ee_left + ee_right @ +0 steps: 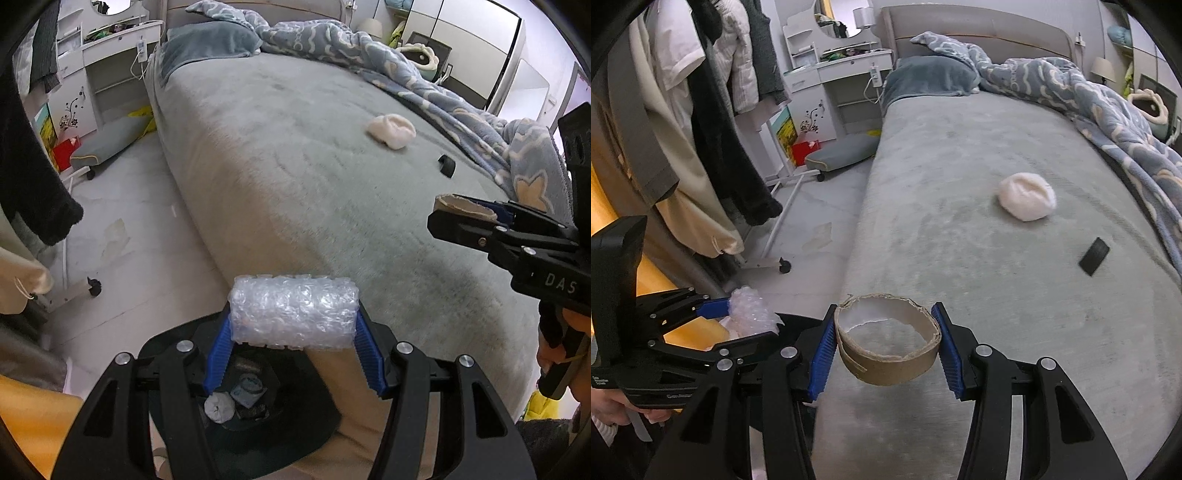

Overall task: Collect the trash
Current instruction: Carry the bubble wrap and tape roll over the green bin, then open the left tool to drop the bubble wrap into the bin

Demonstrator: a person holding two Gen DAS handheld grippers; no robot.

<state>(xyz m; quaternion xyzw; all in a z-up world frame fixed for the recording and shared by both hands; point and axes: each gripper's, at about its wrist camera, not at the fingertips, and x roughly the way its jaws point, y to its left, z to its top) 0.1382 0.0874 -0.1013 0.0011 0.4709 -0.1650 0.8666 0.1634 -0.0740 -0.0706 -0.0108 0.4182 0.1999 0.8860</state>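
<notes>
Left wrist view: left tongs pinch the bubble wrap roll by its ends; light, squashy. Right tongs clamp the stiff cardboard ring across its sides.

Counted items around the tongs

One bubble-wrap roll, one cardboard ring, one white wad and one black piece ahead.

Grey bed, white wad, blanket
</notes>
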